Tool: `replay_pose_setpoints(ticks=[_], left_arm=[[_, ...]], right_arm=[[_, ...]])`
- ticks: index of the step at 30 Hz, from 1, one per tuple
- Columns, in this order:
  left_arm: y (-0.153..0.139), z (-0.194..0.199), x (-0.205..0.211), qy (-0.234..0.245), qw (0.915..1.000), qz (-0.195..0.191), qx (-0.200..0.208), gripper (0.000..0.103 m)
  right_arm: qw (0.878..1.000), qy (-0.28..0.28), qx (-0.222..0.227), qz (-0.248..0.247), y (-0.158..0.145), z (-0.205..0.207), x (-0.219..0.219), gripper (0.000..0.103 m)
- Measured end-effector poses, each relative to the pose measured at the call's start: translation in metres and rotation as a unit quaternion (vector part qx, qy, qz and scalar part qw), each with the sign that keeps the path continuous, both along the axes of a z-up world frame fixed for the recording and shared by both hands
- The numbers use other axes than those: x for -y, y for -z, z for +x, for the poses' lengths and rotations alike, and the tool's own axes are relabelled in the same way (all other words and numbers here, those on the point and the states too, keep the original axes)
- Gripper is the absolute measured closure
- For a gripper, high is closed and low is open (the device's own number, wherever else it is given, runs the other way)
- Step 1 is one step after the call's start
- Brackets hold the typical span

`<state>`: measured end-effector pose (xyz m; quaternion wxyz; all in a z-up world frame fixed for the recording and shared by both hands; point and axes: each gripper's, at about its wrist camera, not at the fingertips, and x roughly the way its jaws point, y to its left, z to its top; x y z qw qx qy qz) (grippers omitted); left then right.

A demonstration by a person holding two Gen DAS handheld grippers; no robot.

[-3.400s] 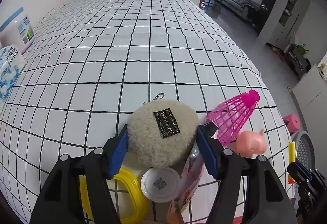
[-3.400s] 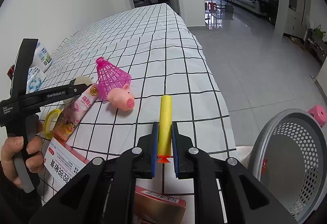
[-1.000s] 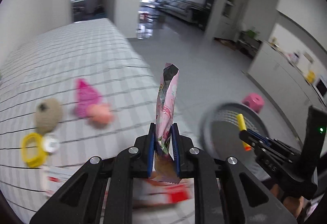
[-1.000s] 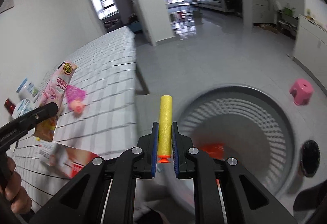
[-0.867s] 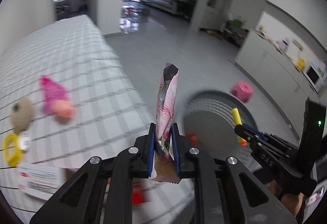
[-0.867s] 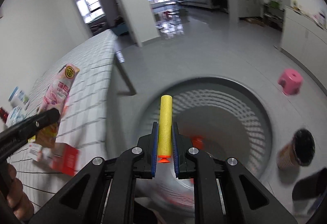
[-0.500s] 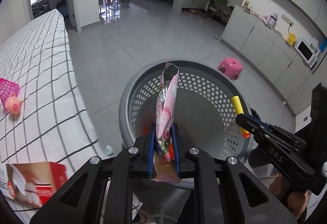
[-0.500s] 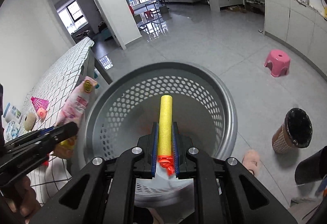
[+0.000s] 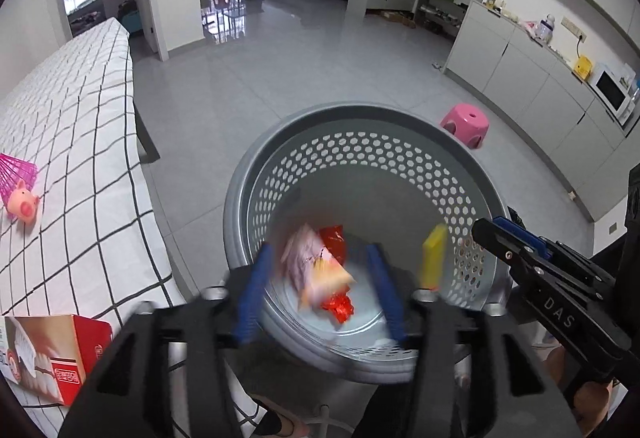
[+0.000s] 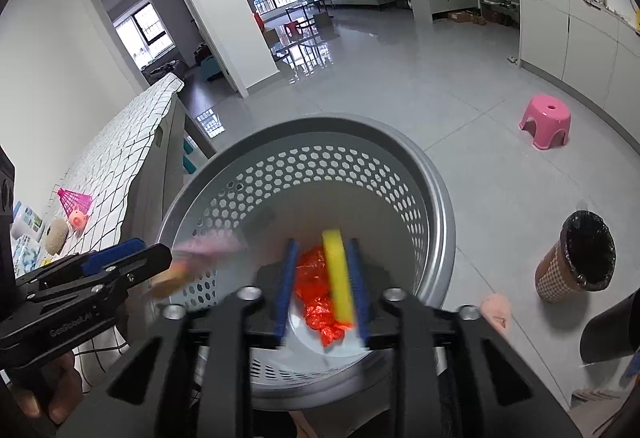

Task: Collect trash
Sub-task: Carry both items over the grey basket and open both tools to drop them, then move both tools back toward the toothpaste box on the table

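Observation:
Both grippers hang over a grey perforated basket [image 9: 240, 194] [image 10: 440, 206] on the floor. My left gripper [image 9: 318, 290] is opening; the pink snack wrapper [image 9: 312, 270] shows blurred and loose between its spread blue pads, over the basket's inside. My right gripper [image 10: 322, 290] is opening too, with the yellow foam dart [image 10: 338, 274] blurred between its pads, close to the right one. The dart [image 9: 434, 258] also shows just off the right gripper's tip [image 9: 508, 238]. The wrapper [image 10: 200, 250] smears beside the left gripper [image 10: 148, 258]. A red wrapper [image 10: 320, 302] lies on the basket's bottom.
The table with the checked cloth [image 9: 80, 158] stands left of the basket, bearing a pink pig toy [image 9: 22, 202], a pink shuttlecock [image 9: 12, 174] and a red box [image 9: 60, 350]. A pink stool [image 9: 466, 122] and a brown bin with a black liner [image 10: 580, 258] stand on the floor.
Both grippers swung from the table to over the basket, then their jaws spread. The pink wrapper and the yellow dart, gripped upright before, now show blurred and loose between the pads.

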<state>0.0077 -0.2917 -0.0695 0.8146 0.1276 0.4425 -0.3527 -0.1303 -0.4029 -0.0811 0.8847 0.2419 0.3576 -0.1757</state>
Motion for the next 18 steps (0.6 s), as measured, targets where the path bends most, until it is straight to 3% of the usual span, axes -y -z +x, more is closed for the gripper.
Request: replay_pose_setpoints(ticks=[6,12,18], left_arm=[[-0.003,-0.001,-0.004,0.0,1.0,0.001,0.007,0.044],[-0.003,0.001,-0.012,-0.01,0.9999,0.004,0.008,0.043],[-0.011,0.001,-0.033,-0.034,0.999,-0.002,0.027,0.03]], right_arm=[[1.0,0.003,0.006,0.001,-0.002,-0.003,0.001,0.07],[1.0,-0.008,0.018,-0.005,-0.007,-0.004,-0.007,0.061],[0.998,-0.031,0.051,-0.02,-0.017,-0.005,-0.023,0.048]])
